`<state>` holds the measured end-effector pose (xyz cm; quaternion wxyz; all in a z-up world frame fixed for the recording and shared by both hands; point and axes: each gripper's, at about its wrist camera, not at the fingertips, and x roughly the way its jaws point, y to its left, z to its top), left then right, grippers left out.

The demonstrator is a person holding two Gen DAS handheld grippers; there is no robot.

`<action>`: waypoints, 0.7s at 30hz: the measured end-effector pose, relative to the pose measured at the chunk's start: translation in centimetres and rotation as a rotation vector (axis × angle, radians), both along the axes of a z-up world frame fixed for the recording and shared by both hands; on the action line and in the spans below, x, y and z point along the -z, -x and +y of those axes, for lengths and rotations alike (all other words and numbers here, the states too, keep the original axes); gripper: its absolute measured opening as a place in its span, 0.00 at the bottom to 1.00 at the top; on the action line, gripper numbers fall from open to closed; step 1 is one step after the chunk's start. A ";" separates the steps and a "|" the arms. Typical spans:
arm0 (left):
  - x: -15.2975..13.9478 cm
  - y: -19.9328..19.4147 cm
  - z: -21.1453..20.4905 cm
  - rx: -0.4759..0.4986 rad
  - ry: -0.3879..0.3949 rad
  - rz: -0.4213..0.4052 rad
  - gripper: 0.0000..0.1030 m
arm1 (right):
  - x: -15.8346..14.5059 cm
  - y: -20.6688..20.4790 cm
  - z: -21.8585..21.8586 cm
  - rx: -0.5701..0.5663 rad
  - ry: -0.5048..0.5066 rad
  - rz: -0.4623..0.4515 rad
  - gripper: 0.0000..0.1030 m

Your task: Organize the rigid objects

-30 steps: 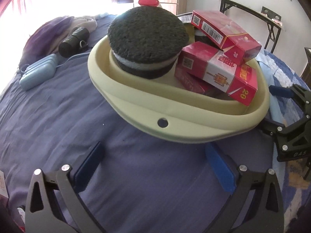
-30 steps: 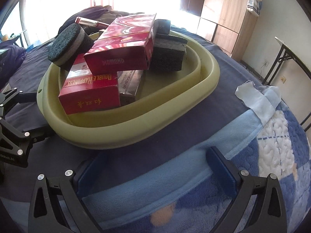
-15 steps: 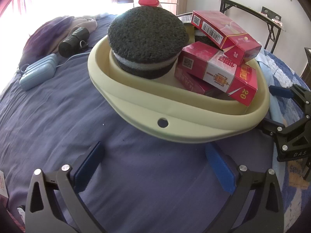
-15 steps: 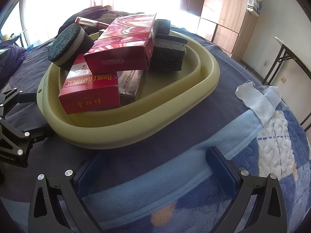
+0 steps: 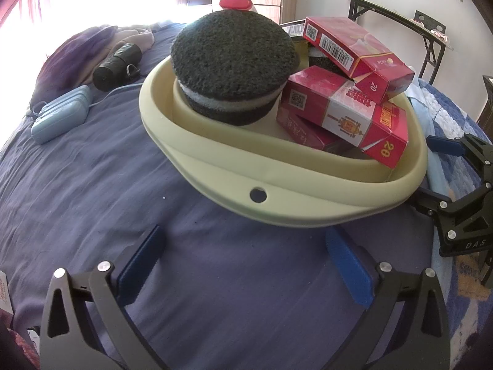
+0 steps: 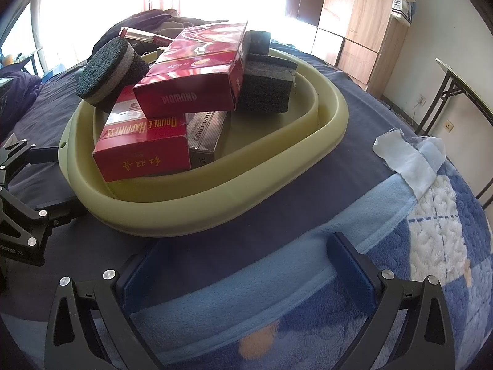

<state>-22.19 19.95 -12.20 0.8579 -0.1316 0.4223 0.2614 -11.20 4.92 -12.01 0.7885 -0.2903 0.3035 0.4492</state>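
Observation:
A pale yellow-green basin [image 5: 308,206] [image 6: 215,191] sits on the bed. It holds a round dark sponge [image 5: 231,61] [image 6: 107,67], a square dark sponge [image 6: 265,83], and several red cigarette boxes [image 5: 345,114] [image 6: 191,80] stacked on one another. My left gripper [image 5: 246,256] is open and empty, just short of the basin's near rim. My right gripper [image 6: 243,262] is open and empty on the other side of the basin, over the blue blanket. Each gripper shows at the edge of the other's view, close beside the basin.
A purple sheet [image 5: 92,185] covers the bed. A light blue case [image 5: 58,120] and a black roll [image 5: 114,64] lie far left. A blue-and-white blanket [image 6: 431,246] lies at the right. A folding table [image 5: 400,15] and a wooden wardrobe [image 6: 363,15] stand behind.

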 end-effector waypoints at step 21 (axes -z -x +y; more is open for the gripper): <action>-0.1 0.1 0.0 0.001 -0.001 0.001 1.00 | 0.1 -0.4 0.3 0.000 0.000 0.005 1.00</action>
